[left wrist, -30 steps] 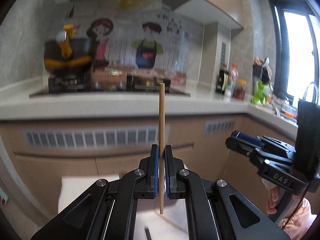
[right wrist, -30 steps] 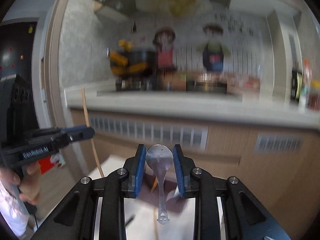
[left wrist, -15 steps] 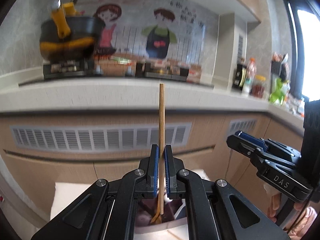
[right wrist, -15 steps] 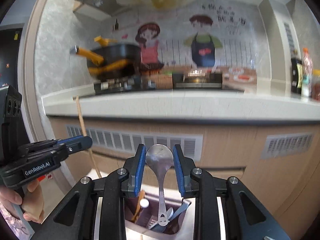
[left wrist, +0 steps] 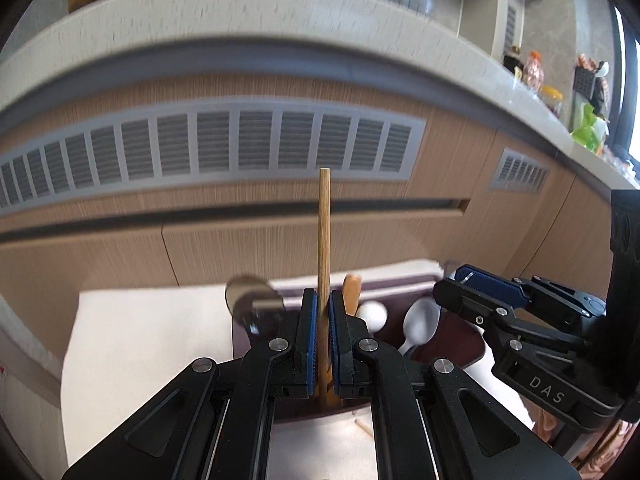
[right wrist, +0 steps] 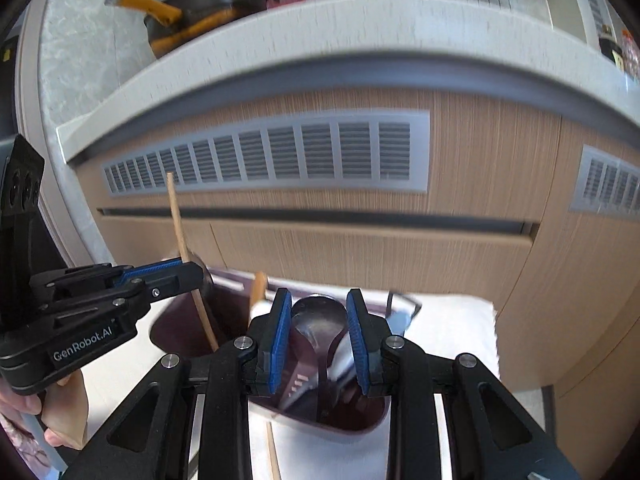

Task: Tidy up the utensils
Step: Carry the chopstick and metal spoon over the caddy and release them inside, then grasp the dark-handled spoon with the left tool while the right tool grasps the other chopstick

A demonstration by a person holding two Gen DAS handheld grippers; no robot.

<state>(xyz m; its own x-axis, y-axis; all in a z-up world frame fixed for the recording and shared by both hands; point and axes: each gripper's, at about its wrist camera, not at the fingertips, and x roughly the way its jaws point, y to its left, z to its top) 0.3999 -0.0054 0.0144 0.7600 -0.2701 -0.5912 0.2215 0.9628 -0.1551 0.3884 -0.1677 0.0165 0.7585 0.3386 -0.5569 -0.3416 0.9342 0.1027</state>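
Observation:
My left gripper point(left wrist: 323, 344) is shut on an upright wooden chopstick point(left wrist: 323, 248), whose lower end reaches down into the dark maroon utensil holder point(left wrist: 456, 344). It also shows in the right wrist view point(right wrist: 188, 276), with the chopstick point(right wrist: 178, 224) slanting into the holder point(right wrist: 188, 332). My right gripper point(right wrist: 318, 340) holds a metal spoon point(right wrist: 318, 320) bowl-up between its pads, its handle down inside the holder. The right gripper shows in the left wrist view point(left wrist: 472, 292). White spoons point(left wrist: 420, 320) and a wooden utensil point(left wrist: 351, 288) stand in the holder.
The holder stands on a white cloth point(left wrist: 152, 340) on a low surface. A loose chopstick point(right wrist: 274, 456) lies on the cloth in front of the holder. Wooden kitchen cabinets with vents point(left wrist: 240, 144) and a countertop point(left wrist: 240, 20) rise close behind.
Both grippers have dropped and tilted down toward the holder. The chopstick tip and the spoon handle now reach into it. Both grips are unchanged.

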